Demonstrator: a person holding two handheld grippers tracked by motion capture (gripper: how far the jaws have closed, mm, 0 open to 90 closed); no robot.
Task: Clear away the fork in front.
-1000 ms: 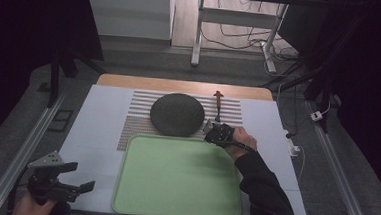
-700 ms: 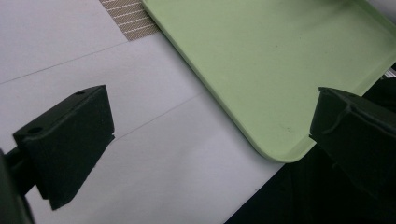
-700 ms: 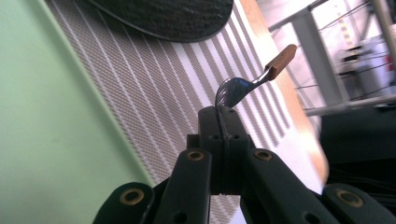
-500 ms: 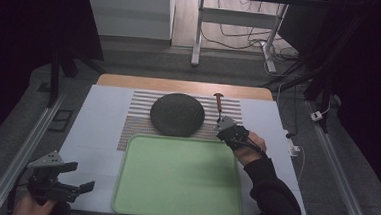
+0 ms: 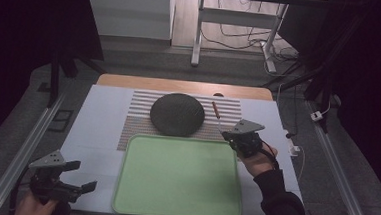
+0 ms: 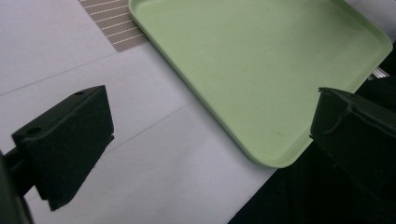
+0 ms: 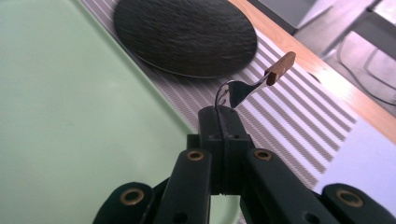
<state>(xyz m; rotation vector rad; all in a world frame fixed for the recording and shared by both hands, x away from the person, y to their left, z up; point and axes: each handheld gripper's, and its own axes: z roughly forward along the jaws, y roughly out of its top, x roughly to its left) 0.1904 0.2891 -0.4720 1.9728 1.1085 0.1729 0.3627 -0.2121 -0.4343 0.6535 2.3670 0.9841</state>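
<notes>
- At the tray's far right corner, the right gripper (image 5: 238,135) had its jaws clamped on the tine end of a fork (image 7: 252,86), wooden handle sticking up and away, clear of the striped mat (image 5: 142,127).
- Fork hung in the air beside the dark plate (image 5: 177,114), just past the green tray (image 5: 172,206).
- Left gripper (image 5: 76,178) hovered by the tray's near left corner, jaws wide, nothing between them.
- Likely step: carrying the fork over to the tray or plate.
- Grip looked thin, at the fork's tip; best to keep the wrist level and move slowly so the handle didn't swing.
- Lower until the handle touched down, then release.
</notes>
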